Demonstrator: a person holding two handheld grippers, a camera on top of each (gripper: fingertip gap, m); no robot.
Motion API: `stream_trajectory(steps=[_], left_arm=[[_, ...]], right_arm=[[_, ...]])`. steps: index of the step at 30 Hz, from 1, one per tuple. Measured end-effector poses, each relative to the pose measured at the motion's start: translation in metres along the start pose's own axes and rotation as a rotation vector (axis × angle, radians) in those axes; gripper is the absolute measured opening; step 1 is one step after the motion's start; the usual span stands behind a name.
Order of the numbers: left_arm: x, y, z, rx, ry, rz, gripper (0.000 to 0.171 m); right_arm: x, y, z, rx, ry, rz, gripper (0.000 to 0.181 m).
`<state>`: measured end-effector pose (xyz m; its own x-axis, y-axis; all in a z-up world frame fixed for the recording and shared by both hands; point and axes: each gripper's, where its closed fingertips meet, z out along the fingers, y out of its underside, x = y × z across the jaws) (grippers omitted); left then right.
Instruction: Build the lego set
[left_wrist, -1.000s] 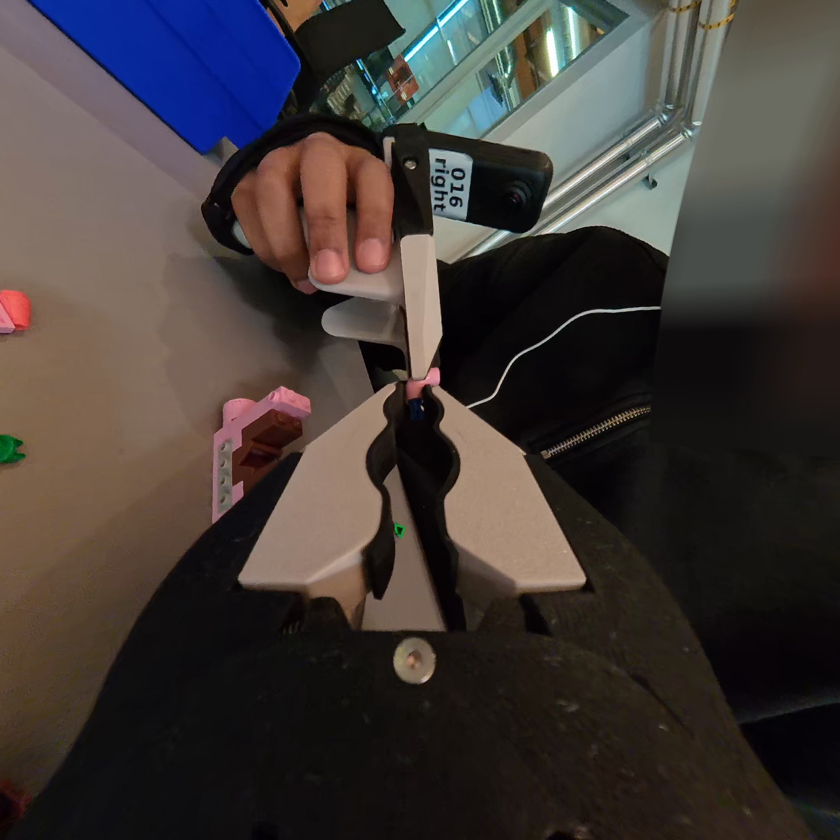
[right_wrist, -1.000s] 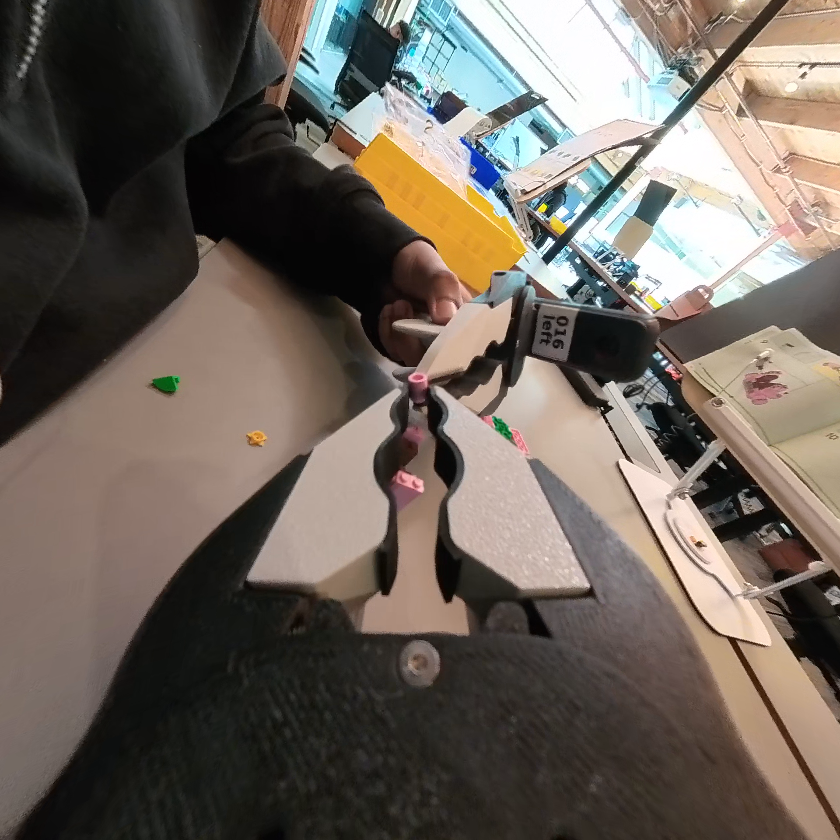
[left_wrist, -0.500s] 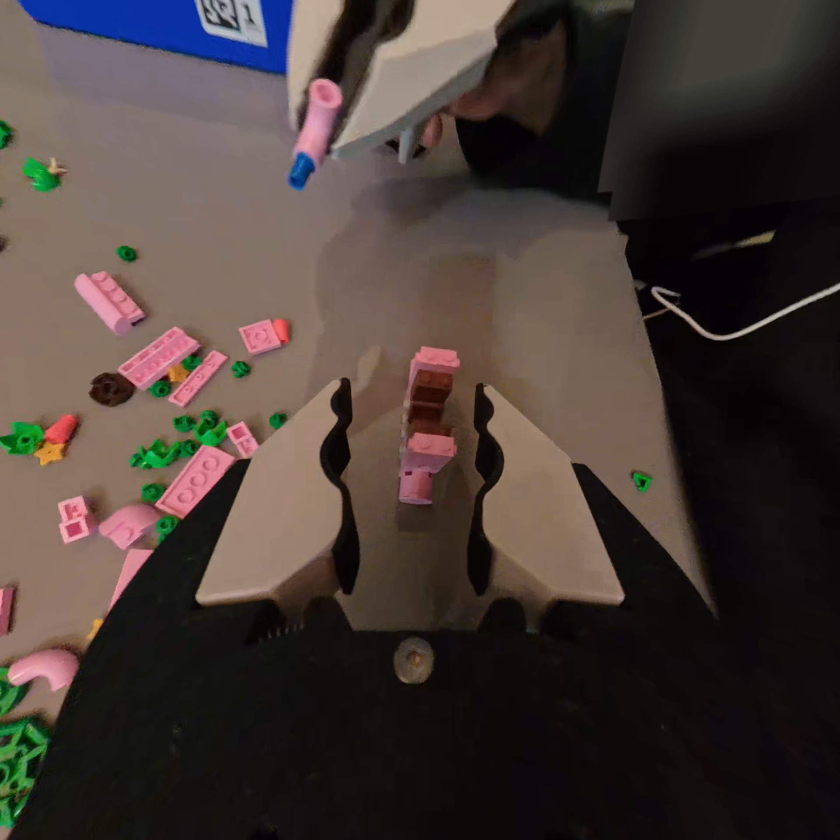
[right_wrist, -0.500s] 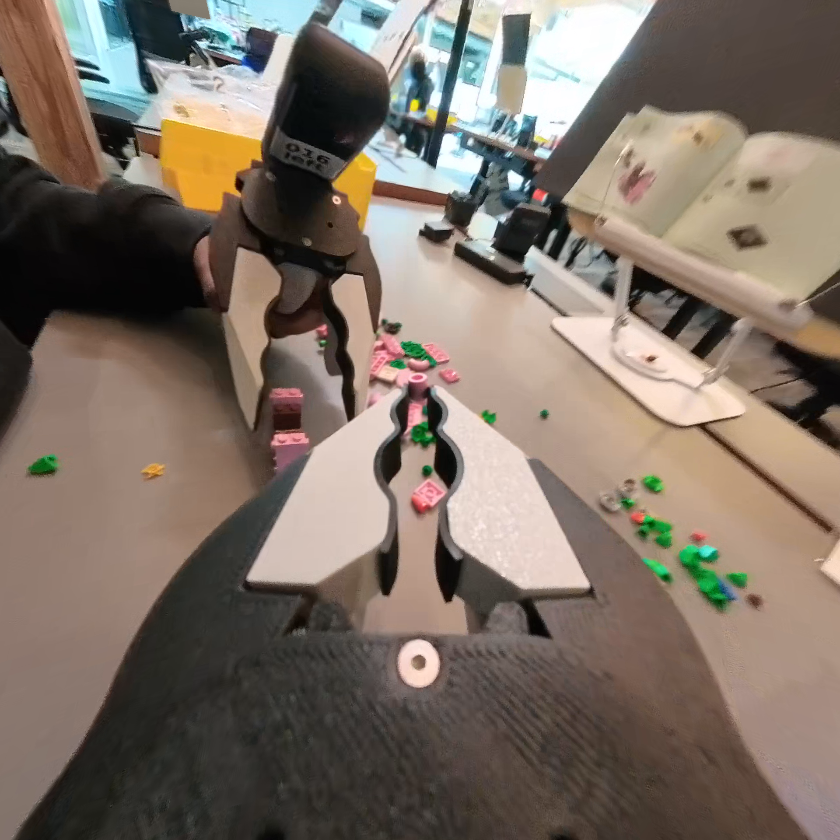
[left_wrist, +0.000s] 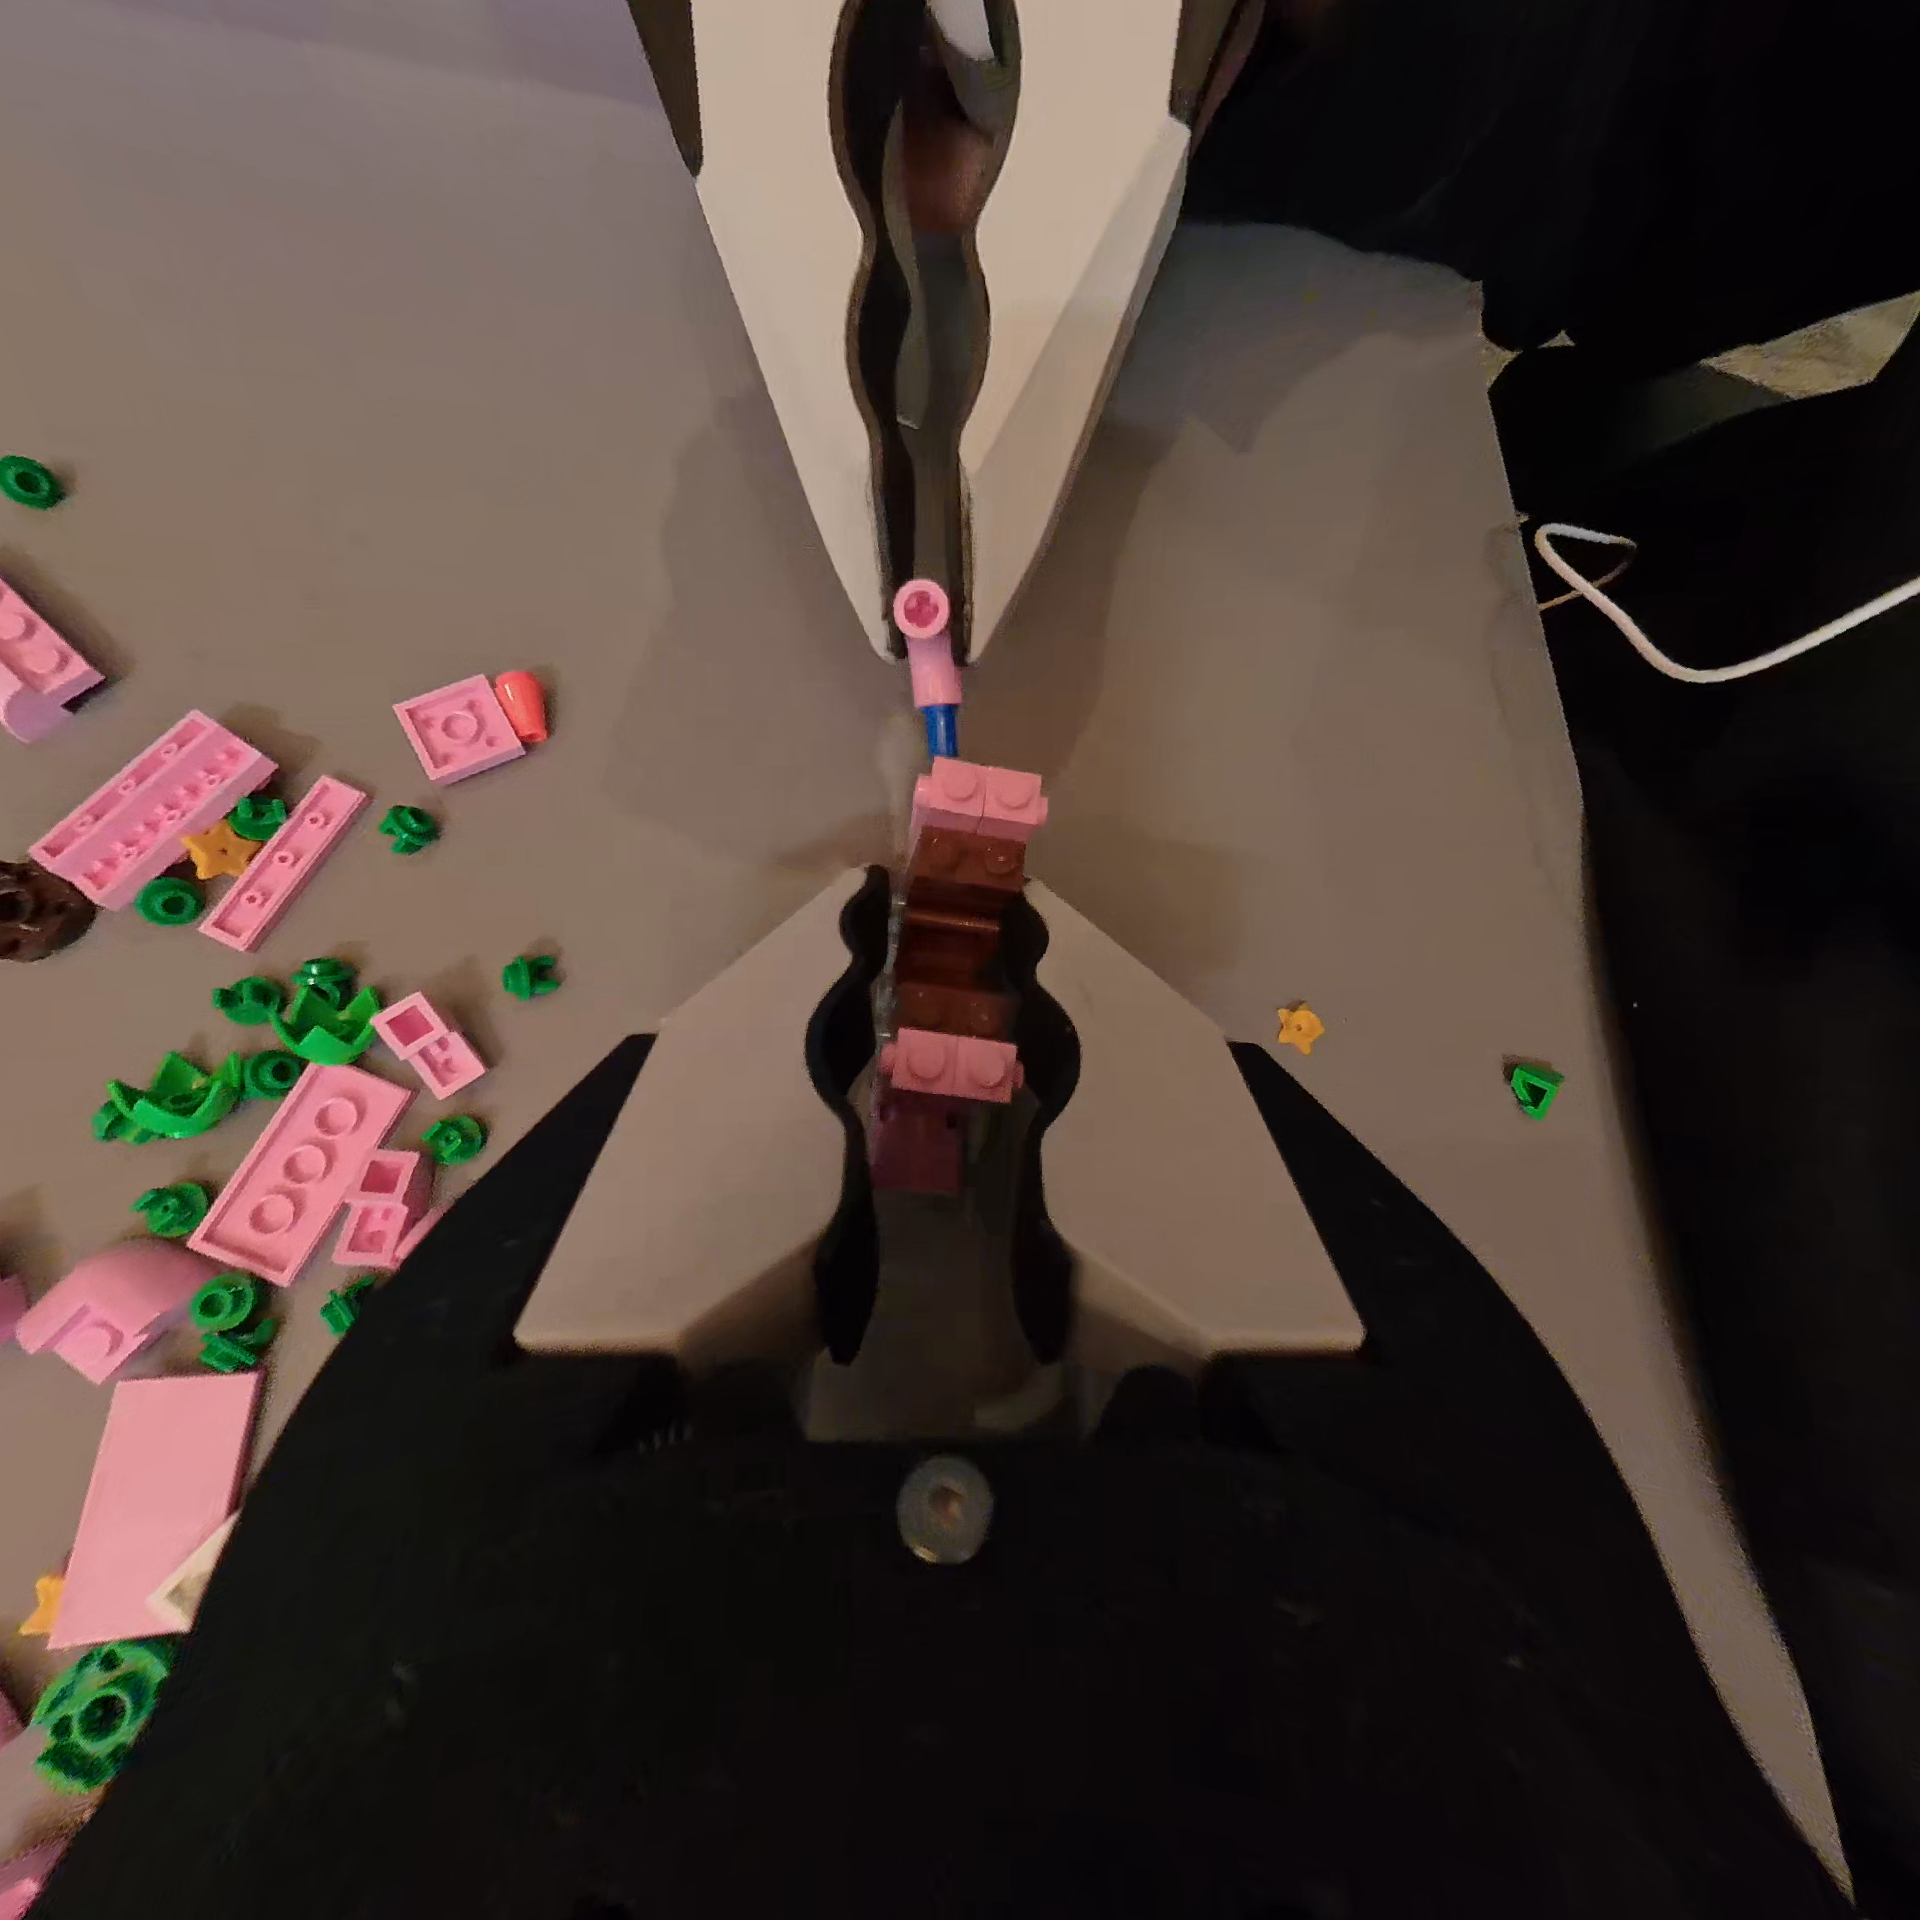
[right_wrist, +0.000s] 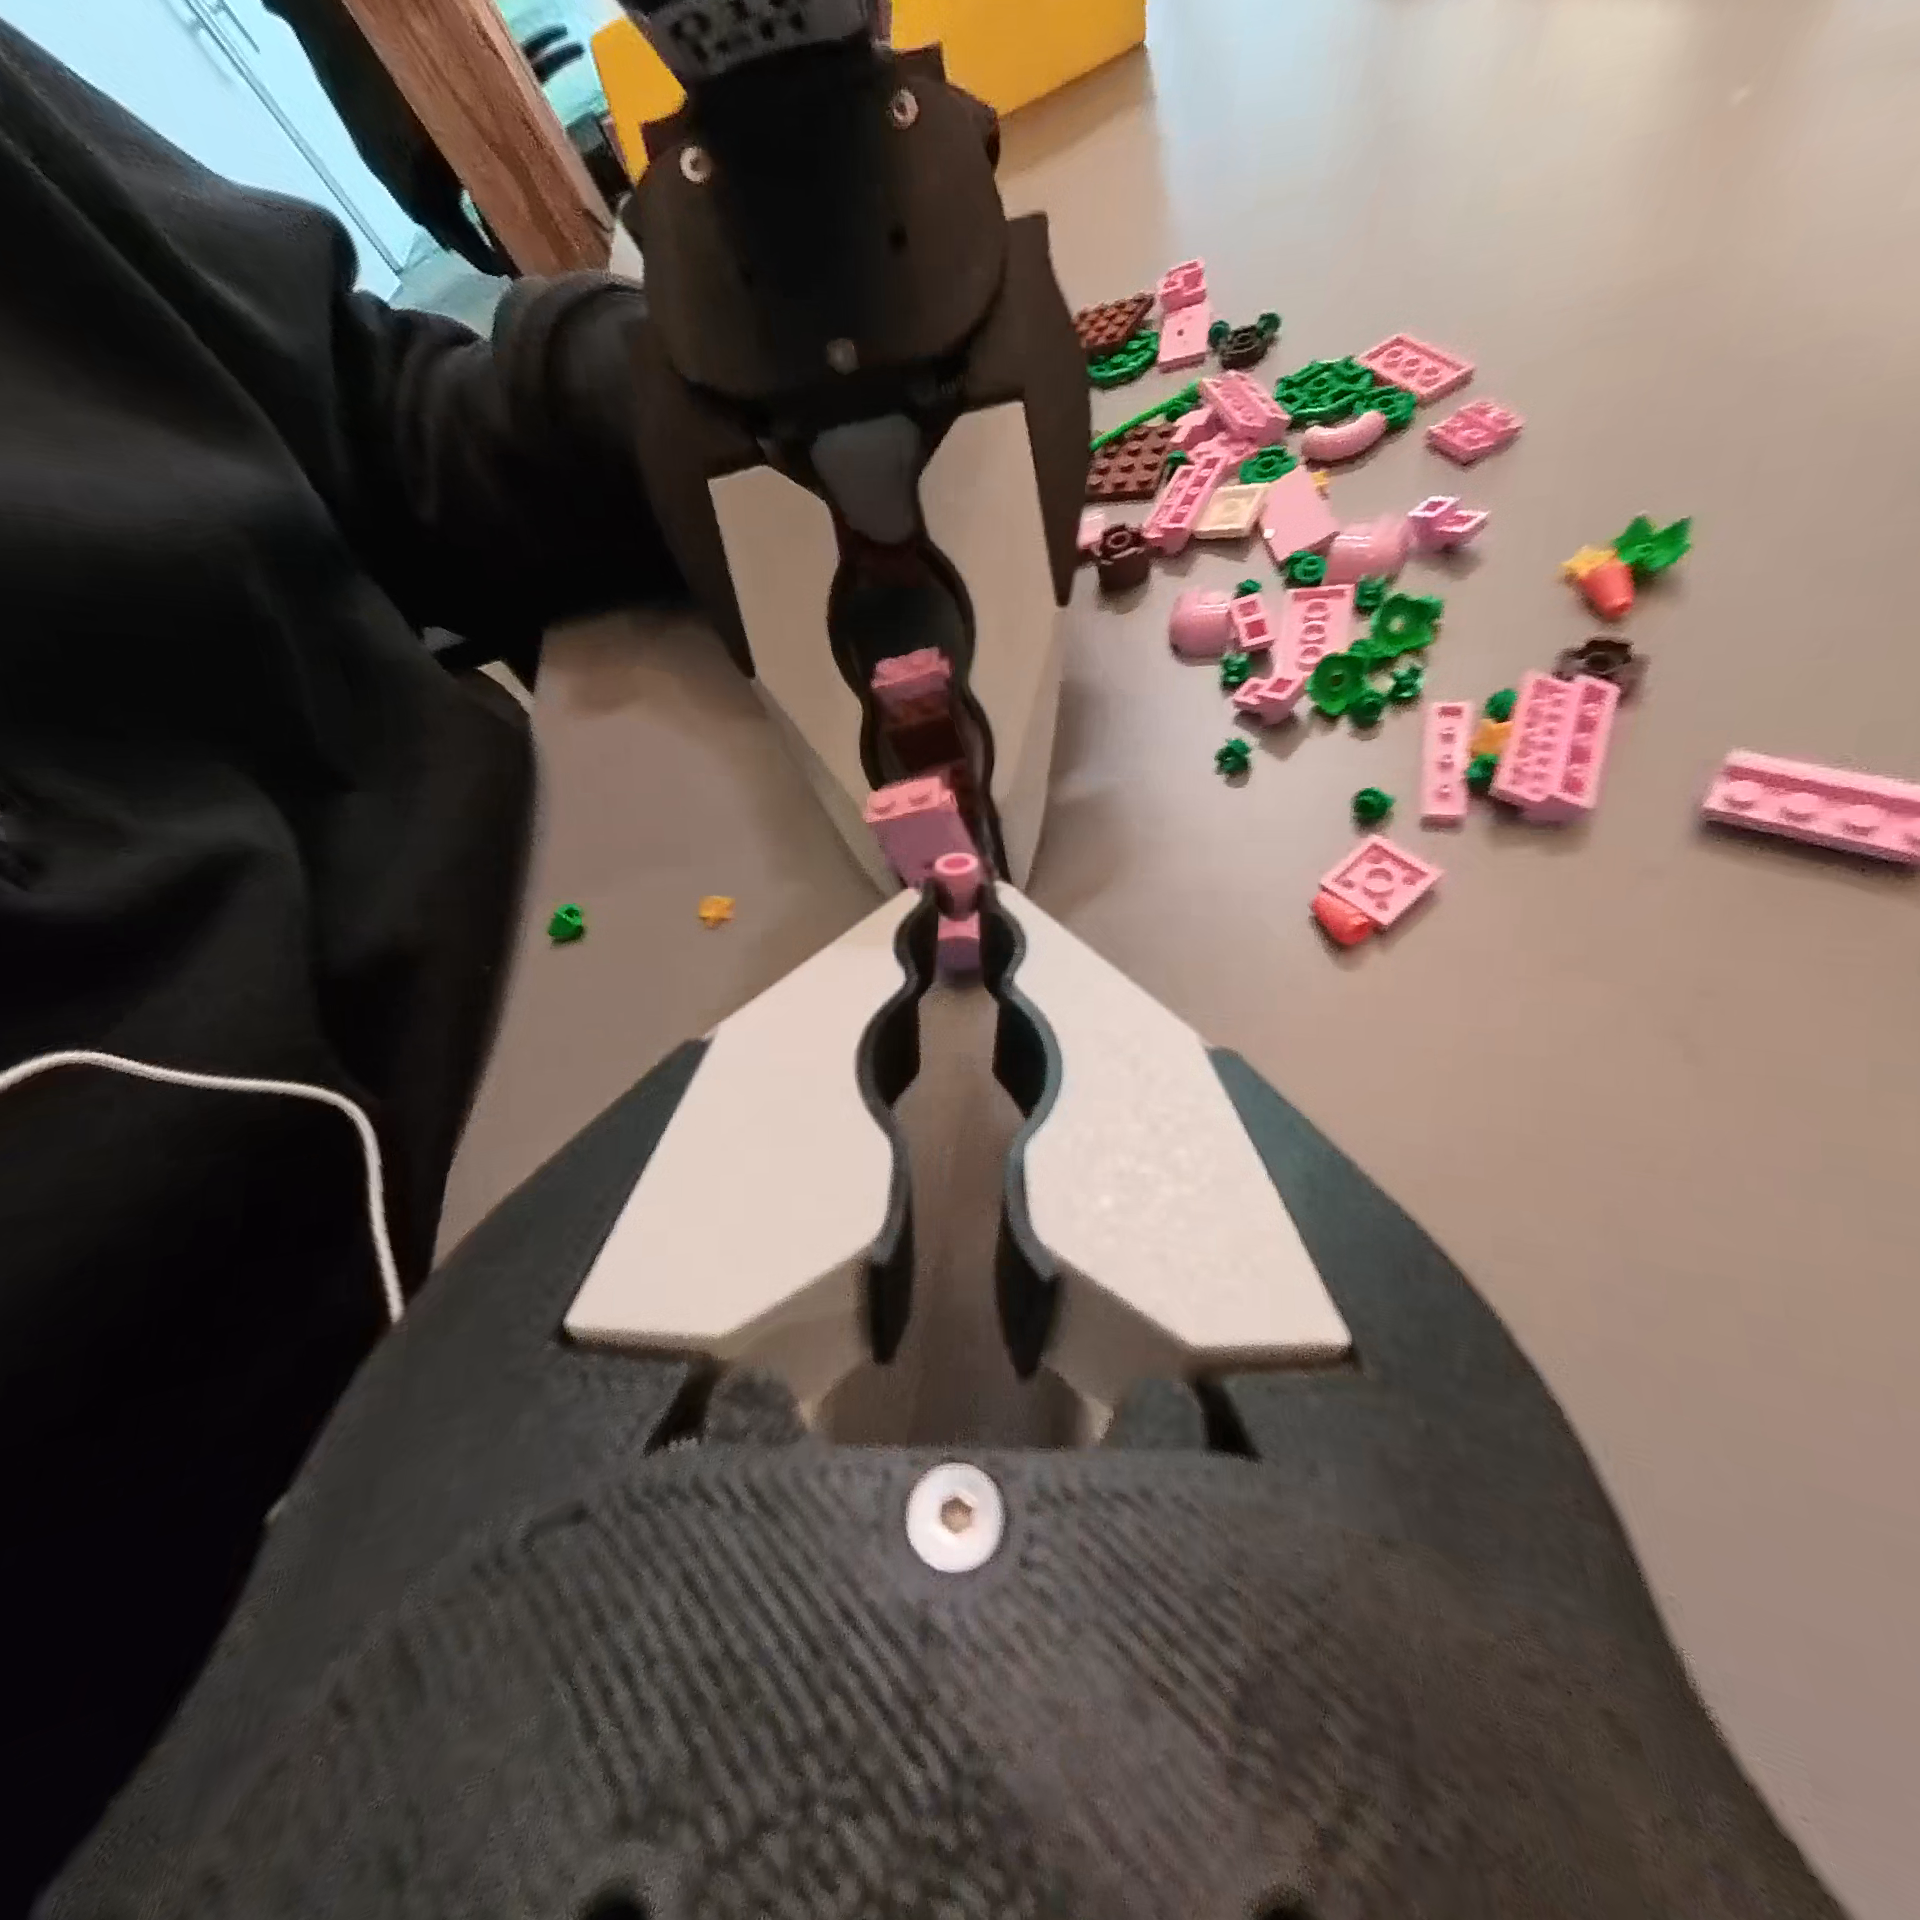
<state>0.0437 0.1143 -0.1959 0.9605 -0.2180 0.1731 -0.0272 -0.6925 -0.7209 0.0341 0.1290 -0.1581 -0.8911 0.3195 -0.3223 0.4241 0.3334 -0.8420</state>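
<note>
A pink-and-brown brick assembly (left_wrist: 961, 935) is clamped between my left gripper's (left_wrist: 954, 883) fingers, low over the grey table (left_wrist: 416, 416). My right gripper (left_wrist: 928, 646) faces it tip to tip and is shut on a small pink connector (left_wrist: 928, 644) with a blue pin (left_wrist: 940, 727). The pin's tip meets the assembly's far pink bricks. In the right wrist view, my right gripper (right_wrist: 958, 914) holds the pink connector (right_wrist: 956, 904) against the assembly (right_wrist: 914, 821), which is held by the left gripper (right_wrist: 956, 862) opposite.
Loose pink plates and green pieces (left_wrist: 260, 1039) lie to the left, and they also show in the right wrist view (right_wrist: 1330, 540). An orange star (left_wrist: 1299, 1029) and a green bit (left_wrist: 1536, 1091) lie near the table's right edge. A person's black sleeve (right_wrist: 312, 468) is close by. My hands' fingertips stand some 4 centimeters from each other.
Both grippers came down from mid-air to the table. The left gripper opened, then shut on the assembly. The right gripper brought its pink connector to the assembly's end.
</note>
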Motion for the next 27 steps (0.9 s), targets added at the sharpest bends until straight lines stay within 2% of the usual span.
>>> stream_trajectory(steps=[8,17,27], left_arm=[[-0.001,-0.003,-0.002,0.024,0.026,-0.034,0.018],[-0.003,-0.021,-0.015,0.164,0.007,-0.028,0.018],[-0.004,-0.017,-0.009,0.125,-0.012,-0.026,0.018]], right_arm=[[-0.002,0.004,0.007,-0.034,0.011,-0.016,0.006],[-0.002,-0.015,0.001,0.082,0.026,-0.045,0.006],[-0.002,-0.014,0.004,0.073,0.041,-0.065,0.006]])
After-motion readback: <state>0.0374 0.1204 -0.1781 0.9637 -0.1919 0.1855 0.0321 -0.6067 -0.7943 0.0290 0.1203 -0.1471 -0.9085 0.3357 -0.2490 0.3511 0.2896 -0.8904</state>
